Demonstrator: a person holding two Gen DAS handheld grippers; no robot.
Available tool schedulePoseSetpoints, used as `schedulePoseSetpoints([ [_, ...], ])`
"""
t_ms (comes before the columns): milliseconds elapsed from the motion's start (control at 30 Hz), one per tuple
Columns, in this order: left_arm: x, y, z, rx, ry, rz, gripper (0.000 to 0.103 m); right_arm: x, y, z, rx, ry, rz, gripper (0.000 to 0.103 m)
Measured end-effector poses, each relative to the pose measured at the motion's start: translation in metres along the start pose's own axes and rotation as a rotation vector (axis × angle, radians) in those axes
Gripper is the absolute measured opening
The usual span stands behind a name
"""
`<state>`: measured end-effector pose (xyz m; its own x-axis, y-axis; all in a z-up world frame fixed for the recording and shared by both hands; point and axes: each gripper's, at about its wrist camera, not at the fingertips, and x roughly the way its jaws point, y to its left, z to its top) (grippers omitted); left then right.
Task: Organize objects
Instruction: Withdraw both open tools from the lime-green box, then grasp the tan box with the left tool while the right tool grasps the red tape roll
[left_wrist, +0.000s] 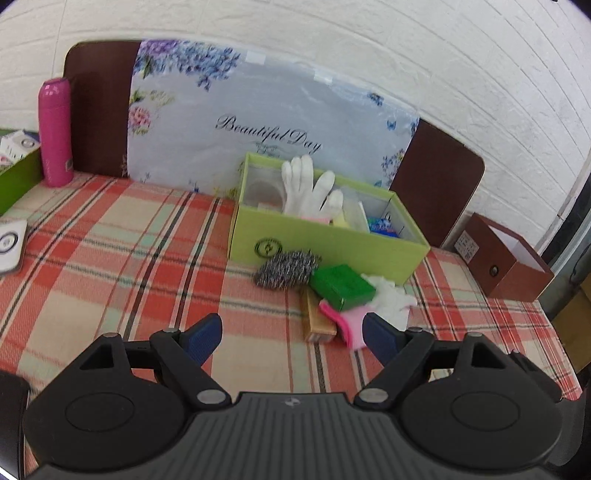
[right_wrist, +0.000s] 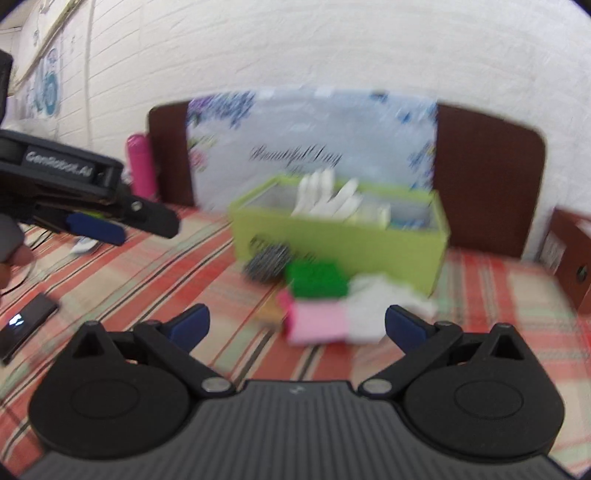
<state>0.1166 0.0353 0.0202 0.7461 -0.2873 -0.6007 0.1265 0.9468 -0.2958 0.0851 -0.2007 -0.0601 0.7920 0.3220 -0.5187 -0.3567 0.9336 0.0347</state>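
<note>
A lime-green open box (left_wrist: 325, 245) stands on the plaid tablecloth, with white gloves (left_wrist: 306, 188) and small packets inside. In front of it lies a heap: a steel-wool scourer (left_wrist: 286, 267), a green block (left_wrist: 341, 286), a pink cloth (left_wrist: 349, 321), a white glove (left_wrist: 393, 299) and a wooden piece (left_wrist: 314, 321). My left gripper (left_wrist: 293, 332) is open just short of the heap, holding nothing. The right wrist view is blurred. There my right gripper (right_wrist: 297, 326) is wide open before the pink cloth (right_wrist: 317, 325) and the box (right_wrist: 340, 243). The left gripper (right_wrist: 147, 229) shows at that view's left.
A floral board (left_wrist: 258, 122) leans on brown chair backs by the white brick wall. A pink bottle (left_wrist: 55, 133), a second green box (left_wrist: 18, 177) and a white device (left_wrist: 9, 240) sit at the left. A brown box (left_wrist: 506, 258) stands far right; a phone (right_wrist: 26, 325) lies near left.
</note>
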Motion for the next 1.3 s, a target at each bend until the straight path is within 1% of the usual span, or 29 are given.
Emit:
schedulePoseSetpoints([
  [67, 0.001, 0.006, -0.016, -0.003, 0.028, -0.001, 0.086, 0.004, 0.012, -0.017, 0.002, 0.057, 0.061, 0.097],
  [100, 0.002, 0.009, -0.023, -0.004, 0.039, 0.002, 0.086, 0.007, 0.019, -0.023, -0.005, 0.080, 0.076, 0.092],
  [133, 0.003, 0.012, -0.028, -0.009, 0.051, 0.011, 0.086, 0.011, 0.026, -0.027, -0.017, 0.101, 0.085, 0.087],
  [200, 0.004, 0.017, -0.034, -0.018, 0.069, 0.022, 0.086, 0.017, 0.039, -0.035, -0.045, 0.114, 0.097, 0.084],
  [233, 0.004, 0.019, -0.036, -0.020, 0.075, 0.020, 0.086, 0.021, 0.043, -0.036, -0.052, 0.124, 0.094, 0.078],
  [267, 0.004, 0.020, -0.037, -0.019, 0.073, 0.015, 0.086, 0.025, 0.047, -0.038, -0.053, 0.140, 0.091, 0.075],
  [300, 0.004, 0.020, -0.037, -0.013, 0.064, 0.006, 0.086, 0.029, 0.048, -0.039, -0.047, 0.149, 0.094, 0.069],
  [367, 0.007, 0.019, -0.037, 0.015, 0.047, -0.007, 0.086, 0.036, 0.049, -0.040, -0.031, 0.167, 0.104, 0.064],
  [400, 0.010, 0.018, -0.036, 0.028, 0.047, -0.012, 0.086, 0.039, 0.048, -0.041, -0.029, 0.172, 0.103, 0.055],
  [433, 0.015, 0.017, -0.034, 0.038, 0.051, -0.018, 0.086, 0.042, 0.047, -0.043, -0.030, 0.178, 0.095, 0.043],
  [500, 0.026, 0.013, -0.032, 0.059, 0.056, -0.043, 0.086, 0.040, 0.044, -0.046, -0.029, 0.172, 0.086, 0.043],
  [567, 0.042, 0.009, -0.031, 0.090, 0.056, -0.077, 0.086, 0.032, 0.039, -0.048, -0.030, 0.169, 0.059, 0.043],
  [633, 0.063, 0.002, -0.030, 0.122, 0.063, -0.089, 0.086, 0.022, 0.031, -0.050, -0.024, 0.162, 0.029, 0.043],
  [700, 0.086, -0.005, -0.030, 0.138, 0.069, -0.086, 0.080, 0.012, 0.020, -0.051, 0.008, 0.158, 0.006, 0.043],
  [733, 0.098, -0.009, -0.029, 0.139, 0.080, -0.083, 0.074, 0.007, 0.014, -0.052, 0.022, 0.155, -0.002, 0.043],
  [833, 0.124, -0.019, -0.027, 0.131, 0.103, -0.067, 0.067, -0.004, 0.003, -0.055, 0.057, 0.155, -0.026, 0.043],
  [900, 0.130, -0.025, -0.024, 0.123, 0.066, -0.053, 0.067, -0.008, -0.003, -0.057, 0.072, 0.159, -0.035, 0.043],
  [967, 0.132, -0.027, -0.021, 0.081, 0.050, -0.073, 0.067, -0.009, -0.007, -0.059, 0.089, 0.164, -0.040, 0.043],
  [1000, 0.134, -0.027, -0.020, 0.060, 0.050, -0.084, 0.067, -0.009, -0.008, -0.060, 0.098, 0.167, -0.040, 0.043],
  [1033, 0.139, -0.027, -0.020, 0.048, 0.061, -0.079, 0.067, -0.009, -0.009, -0.061, 0.107, 0.168, -0.037, 0.043],
  [1100, 0.142, -0.027, -0.020, 0.057, 0.053, -0.068, 0.065, -0.011, -0.009, -0.062, 0.113, 0.166, -0.035, 0.043],
  [1133, 0.142, -0.028, -0.020, 0.073, 0.049, -0.056, 0.054, -0.011, -0.009, -0.061, 0.112, 0.163, -0.036, 0.043],
  [1167, 0.141, -0.027, -0.020, 0.085, 0.051, -0.050, 0.037, -0.011, -0.008, -0.062, 0.112, 0.161, -0.036, 0.043],
  [1233, 0.137, -0.021, -0.020, 0.066, 0.060, -0.075, 0.036, -0.012, -0.006, -0.061, 0.108, 0.162, -0.033, 0.043],
  [1300, 0.127, -0.014, -0.023, 0.047, 0.067, -0.085, 0.036, -0.011, -0.004, -0.061, 0.098, 0.165, -0.029, 0.043],
])
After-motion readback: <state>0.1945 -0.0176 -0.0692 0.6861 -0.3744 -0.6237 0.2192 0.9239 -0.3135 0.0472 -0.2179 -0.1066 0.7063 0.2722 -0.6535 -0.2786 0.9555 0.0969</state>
